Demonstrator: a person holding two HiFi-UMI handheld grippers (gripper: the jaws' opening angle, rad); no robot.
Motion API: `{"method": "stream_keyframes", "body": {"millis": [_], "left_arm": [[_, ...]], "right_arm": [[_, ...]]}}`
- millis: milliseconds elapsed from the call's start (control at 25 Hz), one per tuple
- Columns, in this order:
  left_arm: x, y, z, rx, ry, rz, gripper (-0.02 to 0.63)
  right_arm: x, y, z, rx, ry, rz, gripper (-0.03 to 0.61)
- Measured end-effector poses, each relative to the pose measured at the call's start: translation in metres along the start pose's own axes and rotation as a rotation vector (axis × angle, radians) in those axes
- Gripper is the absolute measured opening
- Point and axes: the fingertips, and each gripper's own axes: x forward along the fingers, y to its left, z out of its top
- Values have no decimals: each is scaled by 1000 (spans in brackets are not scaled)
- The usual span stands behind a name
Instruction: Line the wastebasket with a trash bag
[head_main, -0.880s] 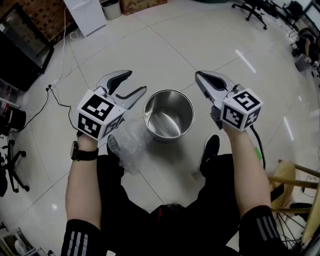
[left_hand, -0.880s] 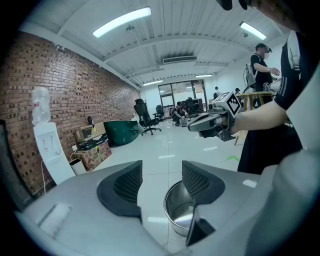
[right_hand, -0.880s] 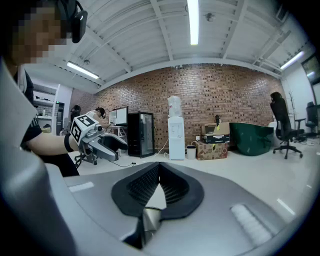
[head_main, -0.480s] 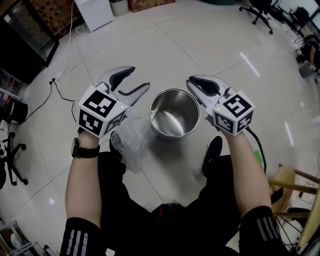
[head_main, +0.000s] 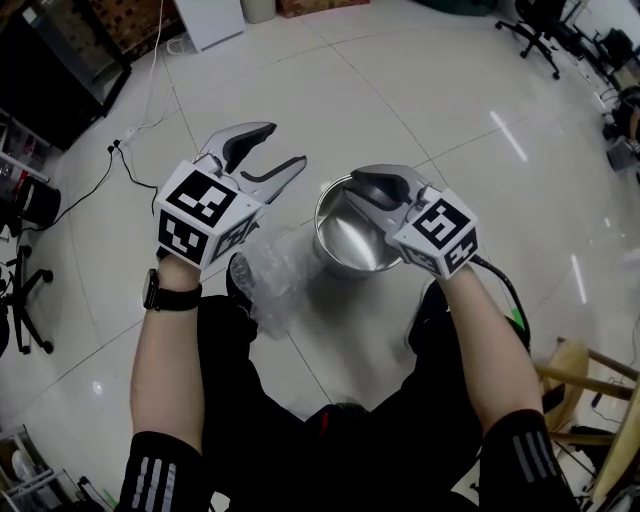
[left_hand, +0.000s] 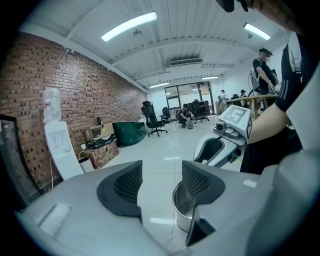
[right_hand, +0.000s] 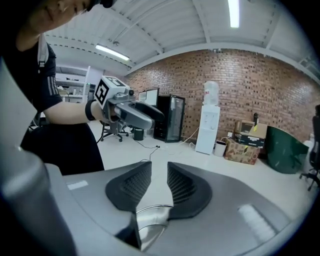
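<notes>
A shiny steel wastebasket (head_main: 345, 255) stands on the tiled floor between my feet; it also shows past the left jaws (left_hand: 181, 212). A crumpled clear trash bag (head_main: 272, 275) lies on the floor at its left side. My left gripper (head_main: 283, 145) hangs above the bag, left of the basket, jaws wide apart and empty (left_hand: 161, 167). My right gripper (head_main: 362, 182) hovers over the basket's right rim. Its jaws (right_hand: 159, 167) stand a narrow gap apart with nothing between the pads; the steel rim (right_hand: 150, 220) shows below them.
A black cabinet (head_main: 50, 60) stands at the far left, with a cable (head_main: 130, 165) running across the floor. Office chairs (head_main: 540, 15) sit at the far right. A wooden frame (head_main: 590, 370) stands near my right arm. My shoe (head_main: 430, 300) is right of the basket.
My right gripper has moved left, from beside the basket to over its right rim. The left gripper has kept its place above the bag, still open.
</notes>
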Motion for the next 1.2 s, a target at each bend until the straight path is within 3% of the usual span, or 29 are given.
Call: {"method": "stream_keyframes", "body": {"millis": [360,640,800,960,1200], "left_arm": [[-25,20,-12,-22,1,35,244],[-56,47,-34,-63,17,82,244],[-70,57,-48,-90,37,77,244],[-71,43,-73,-86,125,-12,244],[-76,32,-95,-61,179,-58,244]], "right_arm": [[65,75,-15,-64,80,205,143],[123,140,-55,-127,212,371,166],[143,181,-95,-212,327,483,175],[152,220,-152,-307,456,612,199],[168,245,-235,-369,646,680,215]]}}
